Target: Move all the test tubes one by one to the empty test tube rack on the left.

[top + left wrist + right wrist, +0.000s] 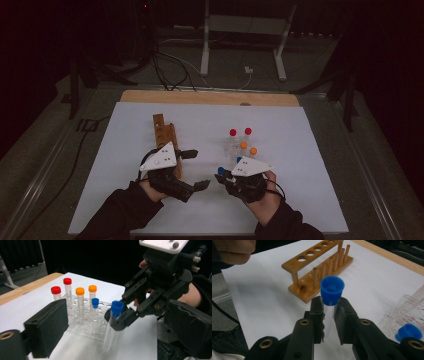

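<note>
Pinching a clear plastic tube with a blue cap [332, 293] just under its cap, the right gripper [328, 312] holds it upright beside the clear tube rack [85, 325], while the left gripper [192, 167] waits open and empty nearby.

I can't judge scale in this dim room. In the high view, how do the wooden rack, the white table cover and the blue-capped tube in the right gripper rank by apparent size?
1. White table cover
2. Wooden rack, partly hidden behind the left gripper
3. Blue-capped tube, mostly hidden in the right gripper
</note>
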### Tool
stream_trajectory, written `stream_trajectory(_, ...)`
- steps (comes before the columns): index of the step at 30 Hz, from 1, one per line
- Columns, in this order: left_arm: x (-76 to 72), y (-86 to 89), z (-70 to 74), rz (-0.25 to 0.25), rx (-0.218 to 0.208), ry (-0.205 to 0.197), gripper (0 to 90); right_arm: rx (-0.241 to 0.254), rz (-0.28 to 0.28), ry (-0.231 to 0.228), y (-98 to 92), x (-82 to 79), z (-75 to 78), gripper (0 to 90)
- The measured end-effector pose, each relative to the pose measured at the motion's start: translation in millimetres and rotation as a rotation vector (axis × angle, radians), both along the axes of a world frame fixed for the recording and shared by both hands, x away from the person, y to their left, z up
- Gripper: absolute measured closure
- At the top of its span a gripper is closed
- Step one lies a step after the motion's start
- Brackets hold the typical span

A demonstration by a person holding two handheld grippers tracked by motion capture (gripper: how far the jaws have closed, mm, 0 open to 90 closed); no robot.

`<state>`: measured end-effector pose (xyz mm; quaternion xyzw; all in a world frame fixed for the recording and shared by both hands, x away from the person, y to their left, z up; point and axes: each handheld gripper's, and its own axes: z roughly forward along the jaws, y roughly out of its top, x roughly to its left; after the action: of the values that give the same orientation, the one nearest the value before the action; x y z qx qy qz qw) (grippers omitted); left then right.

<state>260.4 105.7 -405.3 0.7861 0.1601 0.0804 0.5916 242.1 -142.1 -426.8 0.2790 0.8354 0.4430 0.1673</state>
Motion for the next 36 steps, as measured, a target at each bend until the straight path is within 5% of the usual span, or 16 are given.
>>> stream_trajectory(7,1.2,-10.9,-2.7,-0.012,0.012,-0.014,18.9,-0.007,0.011,0.003,3.4,-1.1,-3.2,76.6)
stream_trajectory(23,7.8,-31.1,-15.3,-0.038,0.057,-0.002,60.8,-0.008,0.022,-0.003,6.0,-4.2,-2.6,76.6)
stream_trajectory(36,8.7,-33.7,-17.9,-0.052,0.093,-0.022,76.3,-0.007,0.015,-0.003,5.6,-4.0,-2.3,76.6)
